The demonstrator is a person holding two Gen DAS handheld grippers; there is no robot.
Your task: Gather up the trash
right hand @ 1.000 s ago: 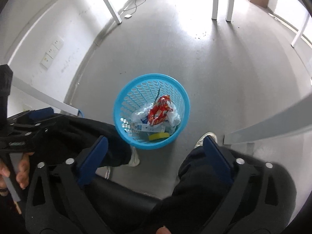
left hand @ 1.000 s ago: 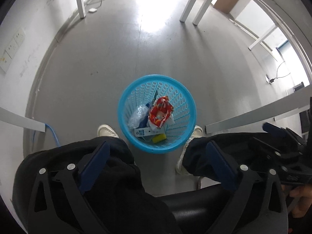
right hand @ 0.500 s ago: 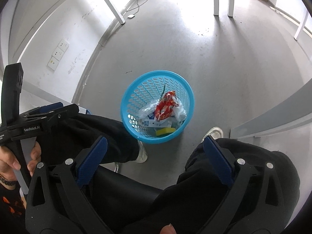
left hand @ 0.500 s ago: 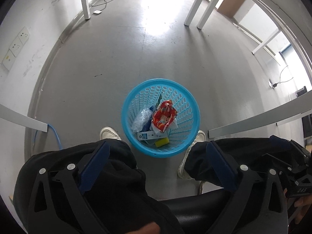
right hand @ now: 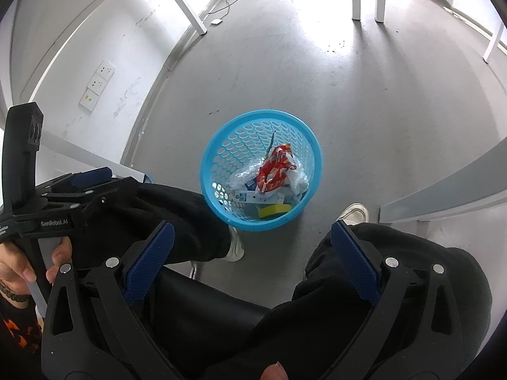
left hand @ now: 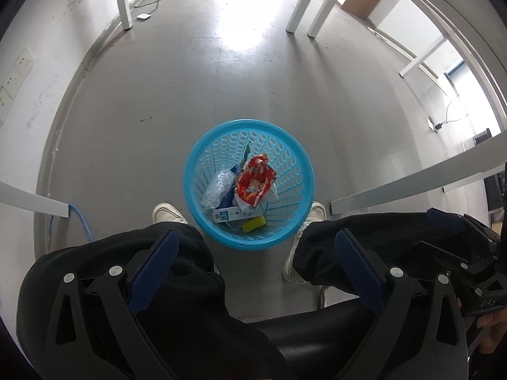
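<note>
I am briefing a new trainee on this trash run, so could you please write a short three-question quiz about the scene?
1. True or false: the blue basket on the floor already holds trash.
2. Which item lies nearest the seated person inside the basket: A) red wrapper, B) yellow sponge, C) clear plastic bag?
3. What do the left gripper and right gripper hold between their fingers?

Key: 1 true; 2 B; 3 nothing, both are open.
</note>
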